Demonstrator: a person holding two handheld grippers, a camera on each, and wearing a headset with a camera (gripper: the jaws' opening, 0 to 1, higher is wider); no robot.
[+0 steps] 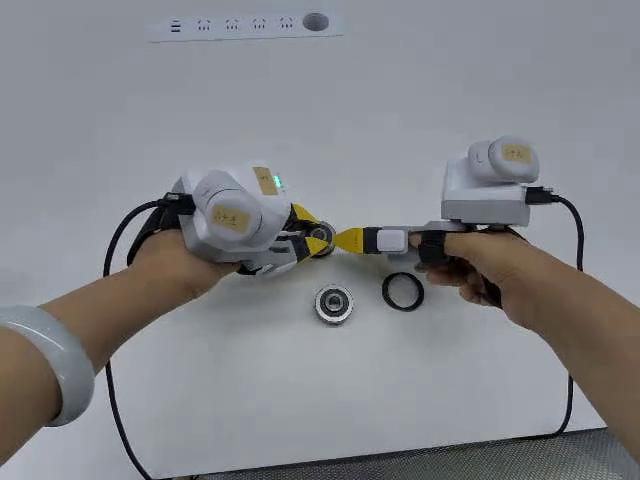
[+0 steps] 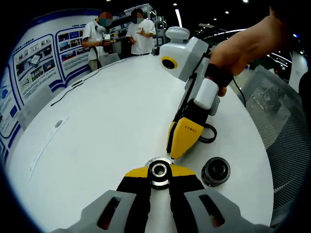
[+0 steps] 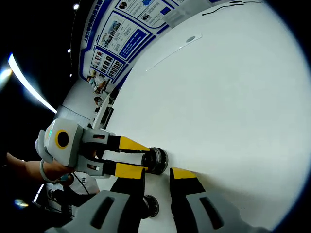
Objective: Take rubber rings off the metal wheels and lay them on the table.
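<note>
My left gripper (image 1: pixel 318 240) (image 2: pixel 159 173) is shut on a small metal wheel (image 1: pixel 323 244) (image 2: pixel 159 171) (image 3: pixel 156 160), held just above the white table (image 1: pixel 330 130). A dark band runs round that wheel's rim in the right gripper view. My right gripper (image 1: pixel 340 240) (image 3: pixel 156 173) points at the wheel from the right, its yellow jaws open and their tips just short of it, nothing between them. A second wheel (image 1: pixel 334 304) (image 2: pixel 215 171) lies flat on the table below. Beside it lies a loose black rubber ring (image 1: pixel 402 291) (image 2: pixel 209 134).
A white power strip (image 1: pixel 245 25) lies at the table's far edge. Black cables (image 1: pixel 112 300) trail from both grippers toward the front edge. Two people (image 2: pixel 121 31) stand beyond the table, and a mesh chair (image 2: pixel 286 121) is at its side.
</note>
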